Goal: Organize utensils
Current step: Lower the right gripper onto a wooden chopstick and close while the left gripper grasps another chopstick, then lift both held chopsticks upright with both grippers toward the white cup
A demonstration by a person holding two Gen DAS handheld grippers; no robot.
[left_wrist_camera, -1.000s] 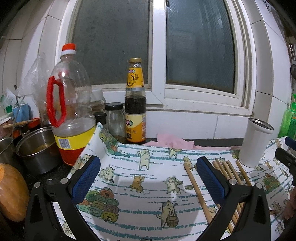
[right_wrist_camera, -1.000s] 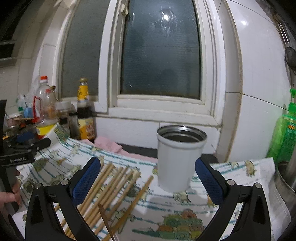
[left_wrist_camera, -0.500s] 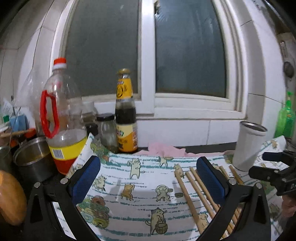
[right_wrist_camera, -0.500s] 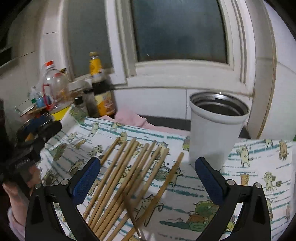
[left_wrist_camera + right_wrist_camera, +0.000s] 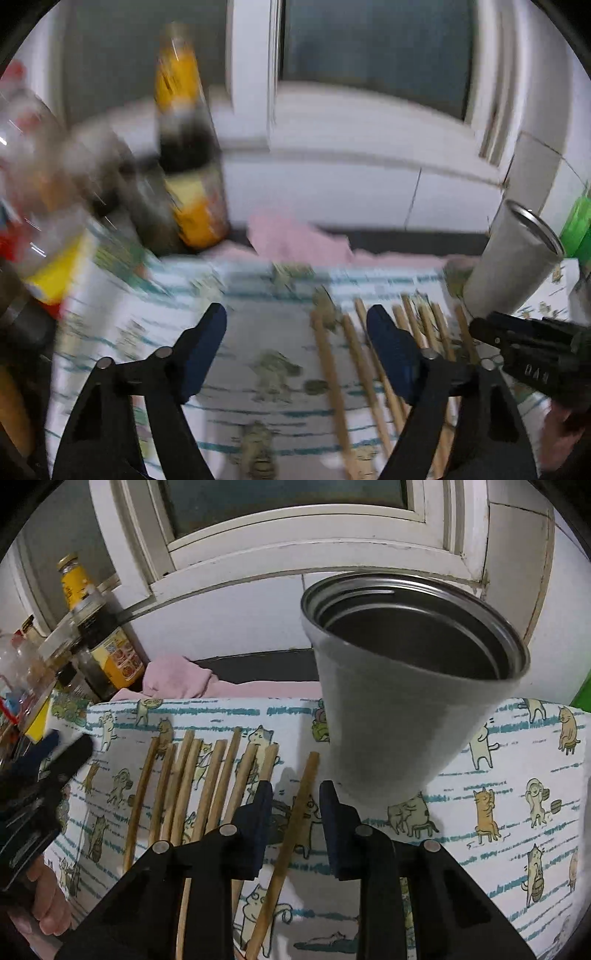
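Right hand-held gripper (image 5: 295,788) nearer: jaws narrow, closing, lone chopstick (image 5: 295,812) between them, not yet pinched, long axis running ahead toward steel cup (image 5: 399,716) just beyond-right. Left hand-held gripper (image 5: 295,325) half-wide, closing, empty, chopstick row (image 5: 369,362) to its right.

Each hand-held gripper (image 5: 295,794) has black angular arms, round silver screws and dark blue finger pads (image 5: 263,812).

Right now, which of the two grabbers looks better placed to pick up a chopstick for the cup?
The right gripper: its closing jaws straddle the lone chopstick beside the white cup, though its pads don't yet press it. The left gripper, also closing, has only cloth between its jaws.
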